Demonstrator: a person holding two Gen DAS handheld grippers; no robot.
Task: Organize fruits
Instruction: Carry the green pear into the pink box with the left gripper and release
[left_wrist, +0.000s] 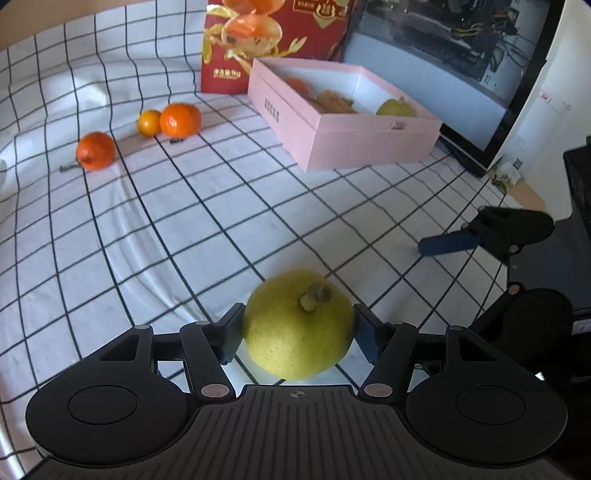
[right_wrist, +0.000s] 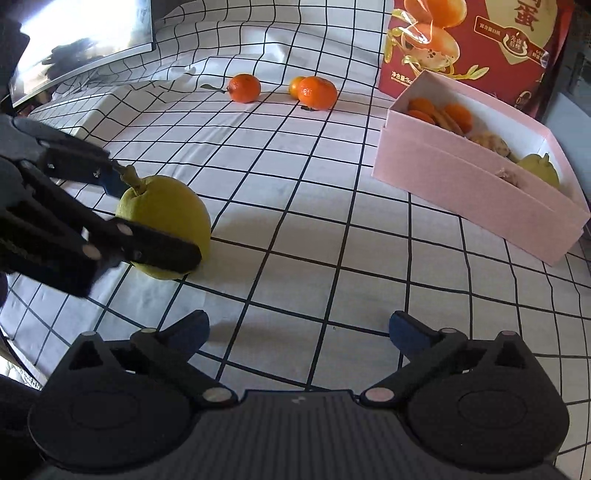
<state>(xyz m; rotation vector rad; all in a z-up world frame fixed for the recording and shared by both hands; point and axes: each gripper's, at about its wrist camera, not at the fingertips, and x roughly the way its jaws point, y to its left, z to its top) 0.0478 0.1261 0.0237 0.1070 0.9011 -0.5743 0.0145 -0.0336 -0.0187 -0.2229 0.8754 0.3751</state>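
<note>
On checked cloth near front edge: left gripper (left_wrist: 298, 332) jaws closed against sides of pear (left_wrist: 297, 326), likely gripped for carry to pink box (left_wrist: 373, 142); right gripper (right_wrist: 299, 328) wide open, empty, hovering

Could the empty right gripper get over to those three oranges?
Probably yes: the right gripper has open jaws holding nothing, and only bare checked cloth lies between it and the oranges.

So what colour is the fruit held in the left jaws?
Yellow-green, a pear with a stubby stem; clearest in the left wrist view.
</note>
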